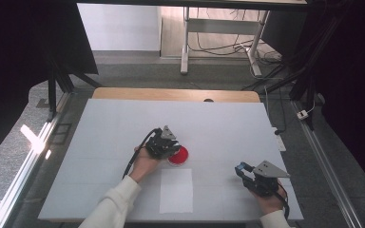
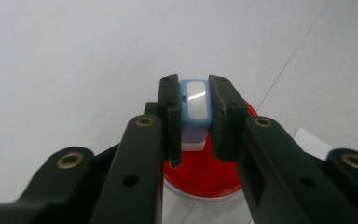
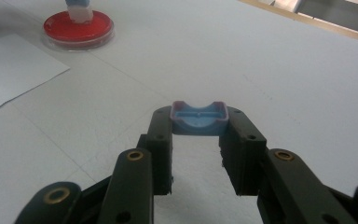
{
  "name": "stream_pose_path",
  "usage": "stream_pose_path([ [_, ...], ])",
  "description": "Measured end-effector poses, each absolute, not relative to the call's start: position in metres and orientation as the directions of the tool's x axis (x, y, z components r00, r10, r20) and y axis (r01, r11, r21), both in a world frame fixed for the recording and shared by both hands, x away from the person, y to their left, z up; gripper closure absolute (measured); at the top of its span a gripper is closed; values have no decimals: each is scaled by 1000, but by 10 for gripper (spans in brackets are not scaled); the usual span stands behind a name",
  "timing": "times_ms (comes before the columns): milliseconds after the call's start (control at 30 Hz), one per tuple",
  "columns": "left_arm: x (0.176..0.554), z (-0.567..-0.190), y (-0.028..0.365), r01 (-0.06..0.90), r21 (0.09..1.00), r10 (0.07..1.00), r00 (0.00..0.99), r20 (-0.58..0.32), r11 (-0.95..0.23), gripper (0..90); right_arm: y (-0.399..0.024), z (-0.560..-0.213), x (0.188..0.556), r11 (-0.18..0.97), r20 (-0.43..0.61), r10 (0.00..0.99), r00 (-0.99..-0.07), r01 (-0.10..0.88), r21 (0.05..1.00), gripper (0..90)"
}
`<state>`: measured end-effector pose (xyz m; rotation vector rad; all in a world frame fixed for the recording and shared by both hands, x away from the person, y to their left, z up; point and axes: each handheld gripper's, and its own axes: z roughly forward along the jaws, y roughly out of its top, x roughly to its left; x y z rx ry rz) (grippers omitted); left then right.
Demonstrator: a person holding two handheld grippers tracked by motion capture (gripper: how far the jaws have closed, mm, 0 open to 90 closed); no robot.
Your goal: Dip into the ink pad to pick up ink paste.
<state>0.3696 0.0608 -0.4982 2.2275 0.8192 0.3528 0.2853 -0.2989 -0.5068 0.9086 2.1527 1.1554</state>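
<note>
Left gripper [image 2: 193,116] closed on a small light-blue plastic stamp body with a glossy white label [image 2: 195,100], clamped between both black jaws. Stamp held upright, its pale lower end set down into a round, shallow red ink pad in a clear dish [image 2: 205,175]. Seen from the high view, left gripper [image 1: 171,145] at the middle of the white table [image 1: 104,137], right over the near-left edge of the red ink pad [image 1: 180,156]. From the right gripper view, the same red dish [image 3: 79,27] far off at the upper left, with the stamp's pale base [image 3: 78,10] standing in it.

Right gripper [image 3: 198,135] closed on a light-blue plastic cap, shallow and tray-shaped with a curved notch in its far rim [image 3: 199,120], pinched at the jaw tips by its two short sides, hollow side up. In the high view, right gripper [image 1: 243,171] near the table's near-right corner, well apart from the ink pad, the blue cap [image 1: 239,167] just visible at its tips. Held above the table rather than on it, as far as could be told.

Blank white sheet of paper [image 1: 176,190] flat on the table, just nearer than the ink pad and between the two hands; its corner also visible in the right gripper view [image 3: 9,65].
</note>
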Motion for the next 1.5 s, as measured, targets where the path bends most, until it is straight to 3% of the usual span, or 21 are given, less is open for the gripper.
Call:
stream_pose_path([
  [400, 367, -498, 59, 443, 709, 650, 759, 29, -549, 762, -299, -507, 285, 409, -135, 762, -633, 309, 858, 655],
  [600, 365, -497, 52, 419, 691, 642, 762, 84, -589, 762, -298, -507, 285, 410, -134, 760, -636, 309, 858, 654],
  [1100, 369, -500, 63, 448, 716, 645, 764, 4, -535, 762, -298, -507, 285, 409, -134, 761, -634, 309, 859, 655],
  [1500, 367, -497, 63, 425, 727, 639, 769, 25, -539, 760, -299, -506, 285, 411, -137, 761, -634, 307, 858, 655],
])
